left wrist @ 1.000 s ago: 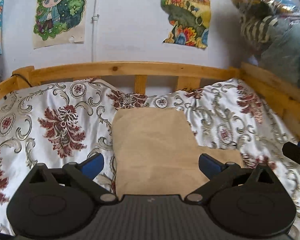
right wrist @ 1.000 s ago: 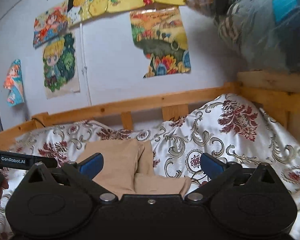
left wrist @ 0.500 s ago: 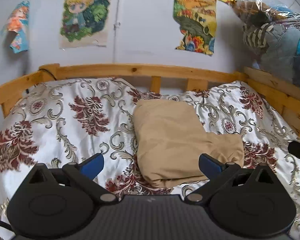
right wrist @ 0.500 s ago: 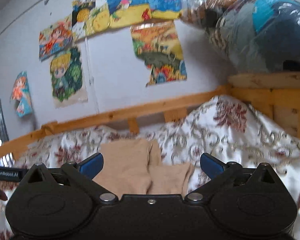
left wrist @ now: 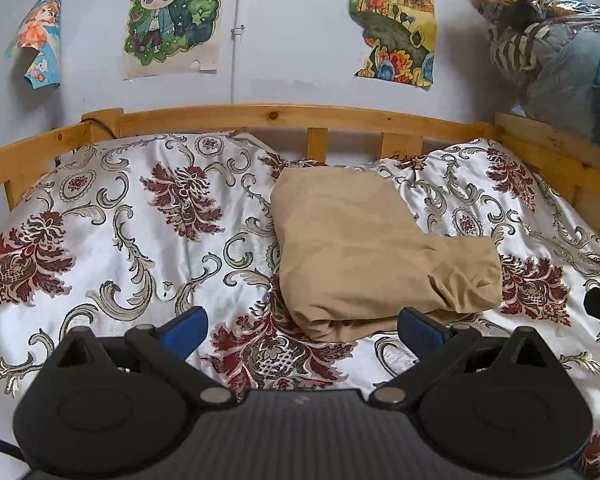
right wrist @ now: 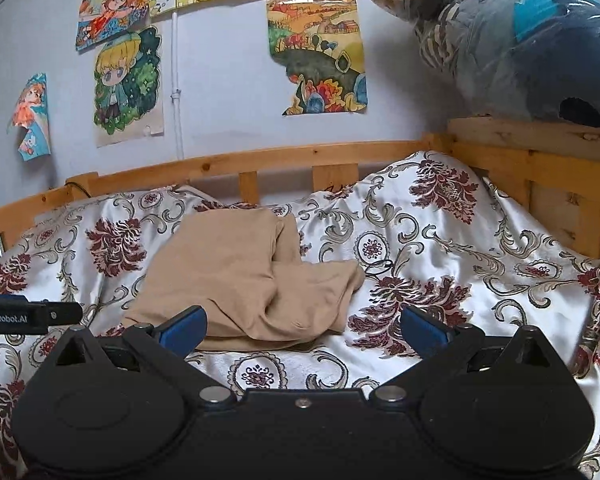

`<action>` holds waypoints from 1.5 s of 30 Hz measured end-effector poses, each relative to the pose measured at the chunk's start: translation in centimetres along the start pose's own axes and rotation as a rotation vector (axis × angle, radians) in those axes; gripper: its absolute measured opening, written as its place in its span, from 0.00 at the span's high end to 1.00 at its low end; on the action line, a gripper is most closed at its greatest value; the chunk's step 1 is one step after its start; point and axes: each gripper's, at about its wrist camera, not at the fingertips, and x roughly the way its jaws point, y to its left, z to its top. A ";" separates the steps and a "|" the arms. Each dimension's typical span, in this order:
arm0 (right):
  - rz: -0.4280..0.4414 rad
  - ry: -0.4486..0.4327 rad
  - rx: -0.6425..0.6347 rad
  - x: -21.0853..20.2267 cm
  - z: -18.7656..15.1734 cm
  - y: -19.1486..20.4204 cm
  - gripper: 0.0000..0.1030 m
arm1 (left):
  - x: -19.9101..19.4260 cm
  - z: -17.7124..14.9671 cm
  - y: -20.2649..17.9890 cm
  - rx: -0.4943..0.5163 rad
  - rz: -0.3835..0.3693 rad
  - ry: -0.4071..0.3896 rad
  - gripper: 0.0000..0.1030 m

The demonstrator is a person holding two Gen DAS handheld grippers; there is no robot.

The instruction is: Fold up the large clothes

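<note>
Both claws, left claw (left wrist: 302,326) and right claw (right wrist: 304,326), gape empty; tan garment (left wrist: 364,256) at twelve o'clock looks folded, needing tidying next.

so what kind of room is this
Most likely a child's bedroom: a wooden bed frame with a floral bedspread, cartoon posters on the wall, and a folded tan garment lying on the bed.

A folded tan fabric garment (right wrist: 248,276) lies on the white floral-patterned satin bedspread (right wrist: 440,264), in front of the curved wooden bed rail (right wrist: 284,158). The right gripper (right wrist: 302,326), blue-tipped fingers spread wide and empty, hovers nearer than the garment.
</note>
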 end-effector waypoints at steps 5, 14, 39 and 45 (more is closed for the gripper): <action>0.002 -0.008 0.004 -0.1 0.0 0.0 0.01 | -0.2 0.2 -0.3 0.009 -0.005 -0.008 0.01; 0.007 -0.003 0.003 -0.2 0.2 -0.1 0.01 | -0.3 0.2 -0.4 0.031 -0.003 -0.015 0.01; 0.016 -0.001 -0.003 -0.2 0.1 0.2 0.01 | -0.3 0.2 -0.3 0.034 0.001 -0.012 0.01; 0.016 0.001 -0.003 -0.2 0.1 0.2 0.01 | -0.3 0.2 -0.3 0.034 0.002 -0.012 0.01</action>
